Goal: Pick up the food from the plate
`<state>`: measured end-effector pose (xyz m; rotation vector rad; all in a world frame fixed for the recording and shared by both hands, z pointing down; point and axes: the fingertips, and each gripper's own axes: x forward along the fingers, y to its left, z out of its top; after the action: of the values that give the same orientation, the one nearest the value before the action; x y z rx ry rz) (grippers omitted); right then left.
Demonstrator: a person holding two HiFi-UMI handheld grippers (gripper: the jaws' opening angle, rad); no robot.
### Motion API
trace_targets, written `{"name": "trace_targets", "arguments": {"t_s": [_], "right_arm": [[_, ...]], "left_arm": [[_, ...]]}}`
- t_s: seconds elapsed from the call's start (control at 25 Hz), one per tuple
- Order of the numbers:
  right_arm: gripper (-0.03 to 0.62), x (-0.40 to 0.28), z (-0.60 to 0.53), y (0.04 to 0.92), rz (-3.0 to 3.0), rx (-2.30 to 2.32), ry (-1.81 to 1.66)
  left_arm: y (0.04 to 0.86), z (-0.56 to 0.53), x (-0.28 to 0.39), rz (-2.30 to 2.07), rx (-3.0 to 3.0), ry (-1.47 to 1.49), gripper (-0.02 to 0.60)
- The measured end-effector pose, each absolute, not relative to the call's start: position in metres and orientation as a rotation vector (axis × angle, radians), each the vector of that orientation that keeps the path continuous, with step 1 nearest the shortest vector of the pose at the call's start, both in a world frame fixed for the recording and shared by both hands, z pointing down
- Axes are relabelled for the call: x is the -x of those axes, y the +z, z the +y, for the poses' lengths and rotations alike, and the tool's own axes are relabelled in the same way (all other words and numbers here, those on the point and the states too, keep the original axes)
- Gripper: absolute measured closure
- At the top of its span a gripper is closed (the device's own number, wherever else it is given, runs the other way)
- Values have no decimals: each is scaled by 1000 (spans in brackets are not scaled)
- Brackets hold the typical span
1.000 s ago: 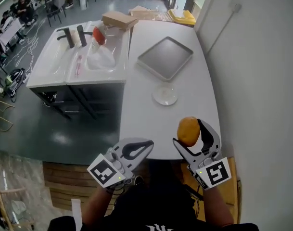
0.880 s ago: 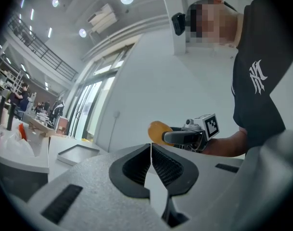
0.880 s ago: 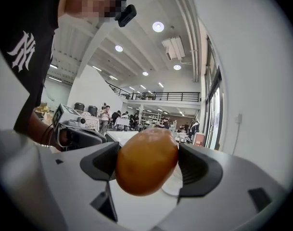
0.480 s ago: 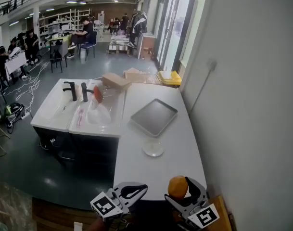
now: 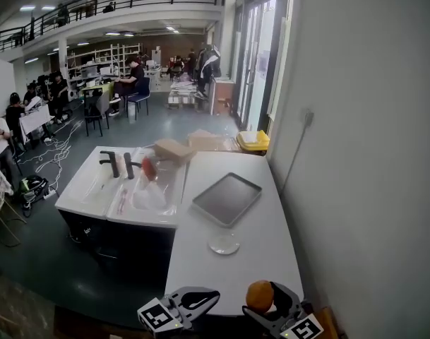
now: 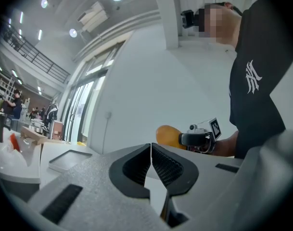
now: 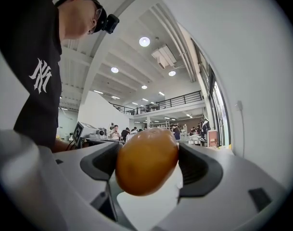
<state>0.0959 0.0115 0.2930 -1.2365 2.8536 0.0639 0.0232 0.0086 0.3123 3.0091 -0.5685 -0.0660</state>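
My right gripper (image 5: 265,301) is shut on an orange-brown bun-like piece of food (image 5: 260,295), held at the near end of the white table, bottom right of the head view. In the right gripper view the food (image 7: 147,160) fills the space between the two dark pads. The small clear plate (image 5: 224,244) sits bare on the white table (image 5: 271,253), beyond both grippers. My left gripper (image 5: 204,299) hangs at the bottom centre, shut with nothing in it; its pads (image 6: 161,165) meet. The left gripper view also catches the food (image 6: 169,135) held by the right gripper.
A grey rectangular tray (image 5: 227,198) lies past the plate on the table. A white double sink unit (image 5: 126,187) with black taps stands to the left, with a cardboard box (image 5: 174,149) at its far end. The wall (image 5: 370,154) runs along the table's right side. People sit at desks far back.
The head camera has tilted up, so the hall beyond the table shows now. Both grippers have slid to the bottom edge of the view. The right one still holds the food.
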Motion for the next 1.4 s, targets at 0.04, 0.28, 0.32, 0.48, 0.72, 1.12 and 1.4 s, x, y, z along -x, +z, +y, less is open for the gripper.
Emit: {"name": "trace_targets", "arguments": {"t_s": [0.04,0.28,0.32,0.48,0.72,1.12,1.4], "right_arm": [[212,-99,12,293,2849,1221,55],[212,-121,13,294,2820,1132,5],[212,-124,13,294,2815,1117,-4],[212,-133,17,297,2800,1056,-39],[212,-135,20,301,2789,984,-66],[212,-137,10,297,2817,893,-48],[212,-144,6,295,2823,874,-29]], "left_arm": [[308,12,-33,-557,-3017,-65,569],[303,22,-56,-573,-2982,-79,569],[306,22,-57,-578,-2980,-58,569],[306,25,-65,-592,-2996,-26,569],[300,30,-81,-599,-3040,-17,569],[310,25,-81,-701,-3034,10,569],[288,42,-107,-636,-3086,-6,569]]}}
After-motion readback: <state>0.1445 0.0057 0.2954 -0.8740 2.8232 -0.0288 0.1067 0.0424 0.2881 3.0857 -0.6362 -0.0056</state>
